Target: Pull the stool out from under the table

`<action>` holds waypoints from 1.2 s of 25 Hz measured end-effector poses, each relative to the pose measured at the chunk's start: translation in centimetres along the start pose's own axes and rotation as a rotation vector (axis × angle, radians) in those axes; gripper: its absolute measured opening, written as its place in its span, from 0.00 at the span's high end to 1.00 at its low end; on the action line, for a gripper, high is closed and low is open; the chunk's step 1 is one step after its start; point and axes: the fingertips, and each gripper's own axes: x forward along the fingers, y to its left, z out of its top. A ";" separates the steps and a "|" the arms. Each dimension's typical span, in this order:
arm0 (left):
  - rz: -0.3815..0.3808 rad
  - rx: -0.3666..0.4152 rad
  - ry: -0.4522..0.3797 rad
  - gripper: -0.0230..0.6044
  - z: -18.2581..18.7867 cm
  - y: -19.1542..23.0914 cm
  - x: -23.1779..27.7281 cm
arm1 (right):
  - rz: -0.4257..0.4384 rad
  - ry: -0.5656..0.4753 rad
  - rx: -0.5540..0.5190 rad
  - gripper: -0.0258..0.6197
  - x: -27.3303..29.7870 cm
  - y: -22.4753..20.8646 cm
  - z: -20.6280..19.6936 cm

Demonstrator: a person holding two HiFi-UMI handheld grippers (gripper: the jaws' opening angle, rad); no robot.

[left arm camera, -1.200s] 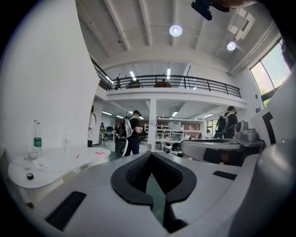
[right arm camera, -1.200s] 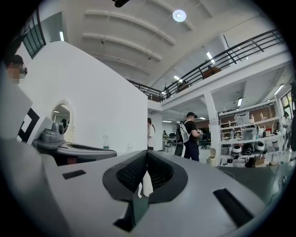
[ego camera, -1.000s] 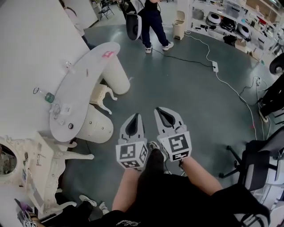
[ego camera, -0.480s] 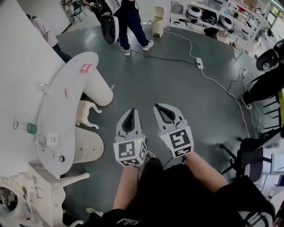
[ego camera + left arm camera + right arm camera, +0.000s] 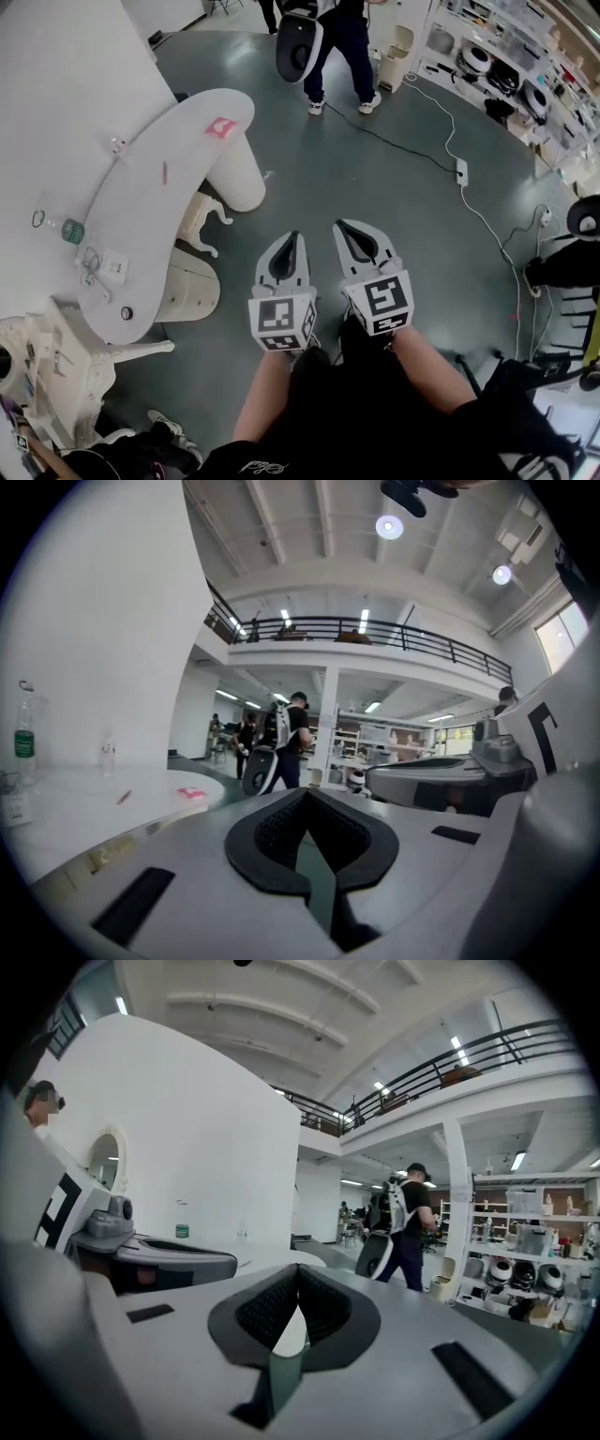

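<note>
Now the view is turned, and the table [image 5: 159, 187] is seen from a new spot. The left gripper [image 5: 291, 241] and right gripper [image 5: 345, 231] are kept shut, and nothing is held. The stool [image 5: 199, 217] is still tucked under the table, apart from both grippers, and is not yet touched.

We count, head view: two grippers: left gripper [image 5: 292, 238], right gripper [image 5: 345, 227]. One curved white table [image 5: 150, 197] on two pedestals: far pedestal [image 5: 242, 173], near pedestal [image 5: 192, 286]. One cream stool [image 5: 202, 216], one green-labelled bottle [image 5: 66, 229], one pink tag [image 5: 221, 127], one red pen [image 5: 164, 173], one floor power strip [image 5: 460, 170], one bystander [image 5: 342, 42].
</note>
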 end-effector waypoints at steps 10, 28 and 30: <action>0.281 -0.001 0.072 0.95 -0.5 7.2 6.0 | 0.170 -0.013 0.000 0.95 9.4 -7.0 -0.3; 0.359 -0.027 0.176 0.95 -4.2 17.8 8.7 | 0.280 0.099 0.028 0.95 23.1 -2.5 -3.3; 0.348 -0.021 0.169 0.95 -3.7 19.4 8.5 | 0.269 0.087 0.024 0.95 24.5 -1.7 -2.0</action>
